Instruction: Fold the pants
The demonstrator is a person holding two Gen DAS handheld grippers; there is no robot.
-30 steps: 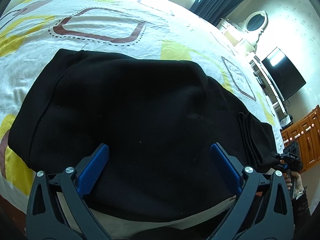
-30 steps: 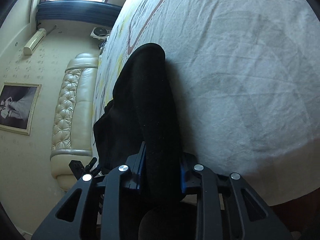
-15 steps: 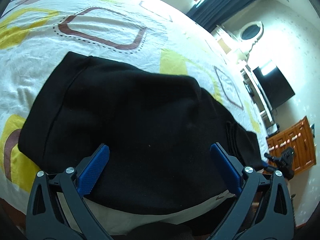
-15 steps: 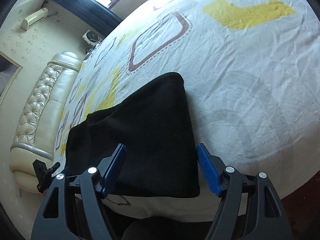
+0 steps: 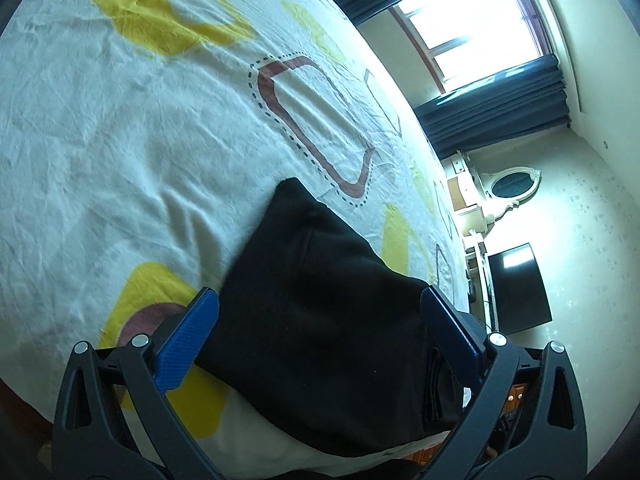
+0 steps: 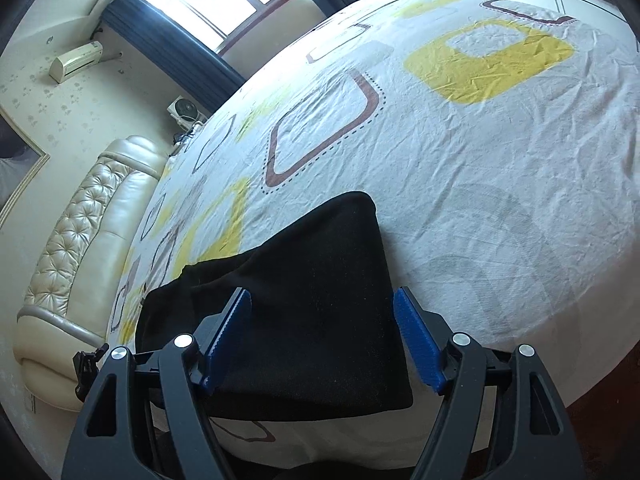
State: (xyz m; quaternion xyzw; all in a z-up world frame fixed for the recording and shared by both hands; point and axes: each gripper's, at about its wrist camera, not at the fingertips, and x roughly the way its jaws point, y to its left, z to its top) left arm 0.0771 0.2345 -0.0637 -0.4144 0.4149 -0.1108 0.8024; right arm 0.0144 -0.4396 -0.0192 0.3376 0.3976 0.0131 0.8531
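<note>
Right hand-held gripper: jaws just spread apart, nothing clamped, hovering over the near edge of the black pants; blue pads clear of the cloth on both sides. Left hand-held gripper: also wide apart, empty, poised above the same garment's other end, a stacked fold edge showing by its pad at 4 o'clock.

Pants: folded into a compact dark block, lying flat at the near edge of the bed, on the patterned sheet. In the right wrist view, one corner reaching toward 12 o'clock, a looser, rumpled portion trailing toward 9 o'clock. Padded headboard well apart at 9 o'clock there; window at 1 o'clock and dark screen at 3 o'clock in the left wrist view.

Judged risks: bundle close to the mattress edge, so a careless nudge likely to drag it off. Loose left-hand portion apt to spring open if left unpressed. Thick layers liable to shift should a pad catch only the top one, skewing the next fold.
</note>
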